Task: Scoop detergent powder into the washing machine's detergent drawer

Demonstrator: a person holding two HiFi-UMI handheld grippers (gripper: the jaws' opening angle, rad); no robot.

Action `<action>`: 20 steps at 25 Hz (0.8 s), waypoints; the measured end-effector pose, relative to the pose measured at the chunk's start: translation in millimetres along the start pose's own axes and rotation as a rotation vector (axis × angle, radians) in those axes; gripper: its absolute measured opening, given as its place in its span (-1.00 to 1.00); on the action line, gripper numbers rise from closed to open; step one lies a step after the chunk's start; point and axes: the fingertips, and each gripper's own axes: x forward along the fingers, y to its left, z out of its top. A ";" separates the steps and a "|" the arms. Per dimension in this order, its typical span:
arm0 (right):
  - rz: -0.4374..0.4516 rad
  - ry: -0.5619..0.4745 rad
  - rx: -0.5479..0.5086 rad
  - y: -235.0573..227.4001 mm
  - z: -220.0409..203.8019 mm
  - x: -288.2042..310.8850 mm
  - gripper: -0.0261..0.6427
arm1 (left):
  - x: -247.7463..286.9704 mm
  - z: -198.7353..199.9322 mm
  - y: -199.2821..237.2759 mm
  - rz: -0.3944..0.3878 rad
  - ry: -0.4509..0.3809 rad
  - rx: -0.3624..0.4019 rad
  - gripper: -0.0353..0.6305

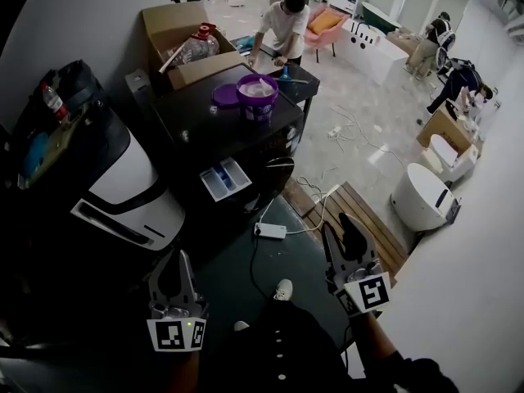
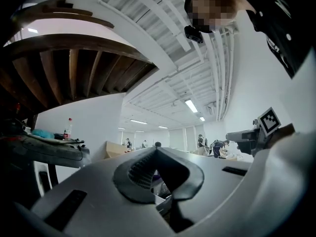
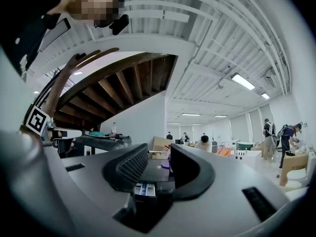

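The dark washing machine [image 1: 205, 129] stands ahead of me, beyond both grippers. Its detergent drawer [image 1: 225, 178] is pulled out of the front toward me, and it is white with blue inside. Just to the machine's left sits a white appliance [image 1: 131, 191], and on the floor to the right lies a wooden pallet [image 1: 364, 219].

On the machine's top, at the far side, stands the purple detergent tub [image 1: 258, 92], open, with its lid [image 1: 225, 97] lying just to its left.

My right gripper [image 1: 340, 229] hangs near me and to the right of the drawer, well apart from it. Its jaws stand fairly wide with nothing held. In the right gripper view the drawer [image 3: 140, 189] shows through the gap.

My left gripper [image 1: 178, 264] is near me and a little left of the drawer, also well apart. Its tips are closed together on nothing.

On the floor between the grippers and the drawer lie a white power strip [image 1: 270, 231] and loose cables [image 1: 307, 191]. My shoe [image 1: 282, 289] shows between the two grippers
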 end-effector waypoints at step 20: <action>0.134 0.022 0.066 -120.7 -28.9 107.0 -0.51 | 129.2 -11.3 -21.3 0.136 0.033 0.057 -0.88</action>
